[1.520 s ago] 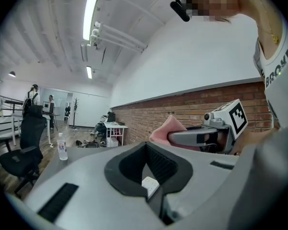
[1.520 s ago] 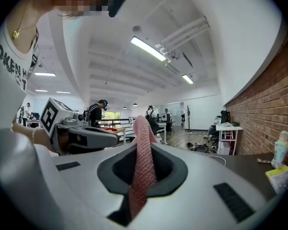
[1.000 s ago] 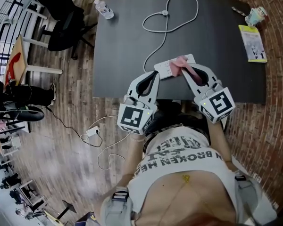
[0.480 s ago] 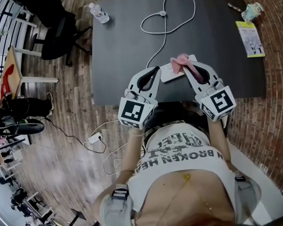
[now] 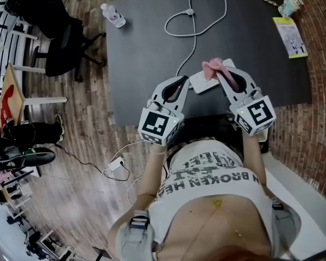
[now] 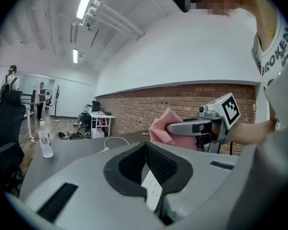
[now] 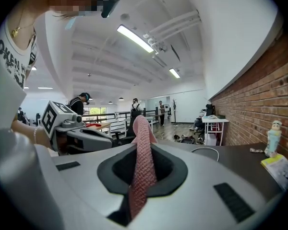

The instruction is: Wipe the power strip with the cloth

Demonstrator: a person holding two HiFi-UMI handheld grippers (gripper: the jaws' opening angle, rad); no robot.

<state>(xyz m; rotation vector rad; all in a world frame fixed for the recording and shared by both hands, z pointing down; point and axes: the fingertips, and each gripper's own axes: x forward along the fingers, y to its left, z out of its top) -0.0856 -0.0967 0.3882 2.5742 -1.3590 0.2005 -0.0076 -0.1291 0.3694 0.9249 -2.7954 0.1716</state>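
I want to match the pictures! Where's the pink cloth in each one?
Head view: pink cloth, upper middle.
Left gripper view: right of centre.
Right gripper view: centre, clamped in the right hand-held gripper.
Shared landmark: white cable.

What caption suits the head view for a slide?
Right claw holds a pink cloth over the white power strip on a dark table.
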